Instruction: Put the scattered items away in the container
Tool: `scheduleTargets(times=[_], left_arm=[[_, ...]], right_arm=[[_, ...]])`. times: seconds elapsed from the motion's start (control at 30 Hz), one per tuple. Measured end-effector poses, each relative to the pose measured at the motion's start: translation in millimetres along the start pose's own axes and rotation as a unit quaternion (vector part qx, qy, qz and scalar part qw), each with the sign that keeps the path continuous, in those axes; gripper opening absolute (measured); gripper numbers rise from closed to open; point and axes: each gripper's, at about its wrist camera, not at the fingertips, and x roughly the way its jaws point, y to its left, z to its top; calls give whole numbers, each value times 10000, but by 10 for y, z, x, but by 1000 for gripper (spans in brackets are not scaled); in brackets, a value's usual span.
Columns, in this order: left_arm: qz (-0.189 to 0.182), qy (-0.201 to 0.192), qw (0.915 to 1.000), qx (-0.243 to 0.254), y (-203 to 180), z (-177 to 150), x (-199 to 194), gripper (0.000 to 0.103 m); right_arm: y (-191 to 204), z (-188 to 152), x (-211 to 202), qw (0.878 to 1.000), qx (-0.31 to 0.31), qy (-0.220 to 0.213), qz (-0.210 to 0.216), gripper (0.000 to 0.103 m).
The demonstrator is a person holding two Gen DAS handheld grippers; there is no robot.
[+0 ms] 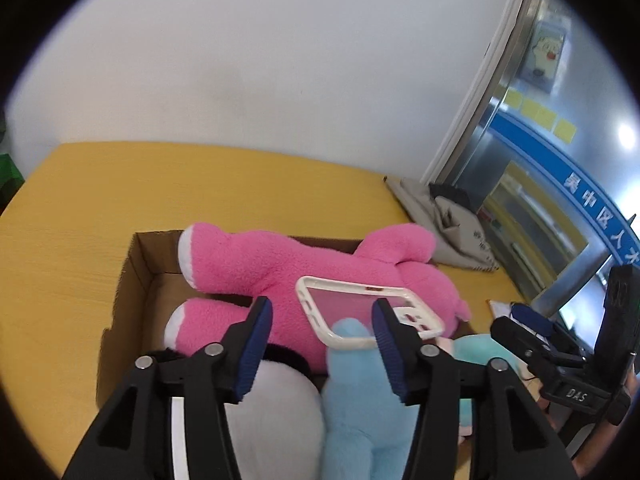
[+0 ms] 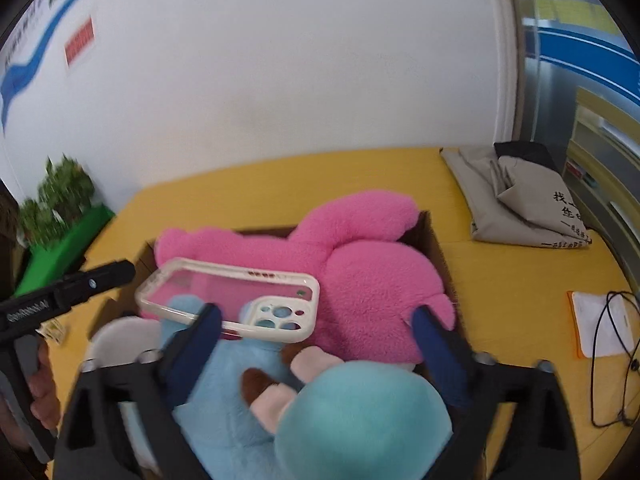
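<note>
A cardboard box [image 1: 132, 280] on the yellow table holds a pink plush toy [image 1: 288, 264], a light blue plush [image 1: 360, 412] and a white plush [image 1: 276, 412]. A clear phone case with a white rim [image 1: 368, 312] lies on top of the pink plush. My left gripper [image 1: 320, 320] is open above the box, its fingers either side of the blue plush's limb. In the right wrist view the pink plush [image 2: 360, 272], the phone case [image 2: 228, 296] and the blue plush [image 2: 360, 420] fill the box [image 2: 436, 248]. My right gripper [image 2: 316, 332] is open above them and holds nothing.
A folded grey cloth bag [image 2: 516, 200] lies at the table's far right. An orange-edged card and a black cable [image 2: 604, 332] lie to the right of the box. Green plant decor [image 2: 60, 220] stands at the far left. The wall is behind the table.
</note>
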Motion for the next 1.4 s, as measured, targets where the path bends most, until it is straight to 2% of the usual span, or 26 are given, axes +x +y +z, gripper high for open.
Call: scheduleTargets(times=[0.13, 0.23, 0.37, 0.53, 0.67, 0.97, 1.1, 1.23, 1.4], left_arm=[[77, -565, 9982, -176, -216, -174, -585, 78], [276, -872, 9956, -179, -422, -384, -990, 78], [423, -976, 9941, -230, -709, -658, -1356, 78], [1126, -816, 9899, -261, -971, -1041, -1551, 78], [1536, -686, 9857, 33, -1153, -1323, -1576, 78], [1733, -639, 9823, 306, -1309, -1848, -1631, 78], [1828, -576, 9806, 401, -1253, -2095, -1593, 79], [2052, -495, 9769, 331, -1117, -2343, -1514, 79], [2213, -384, 9729, 545, -1042, -2562, -1401, 79]], right_arm=[[-9, -111, -688, 9974, 202, -561, 407, 103], [21, -294, -1195, 9941, 183, -919, 551, 103], [56, -615, -1733, 9906, 206, -1230, 554, 103], [64, -974, -2100, 9910, 183, -1294, 274, 103], [62, -1226, -2256, 9925, -36, -1221, 10, 103], [84, -1632, -2388, 9944, -344, -969, -234, 103], [123, -1819, -2324, 9953, -421, -813, -309, 103], [147, -2049, -2168, 9971, -468, -472, -371, 103], [168, -2317, -2001, 9975, -440, -268, -479, 103]])
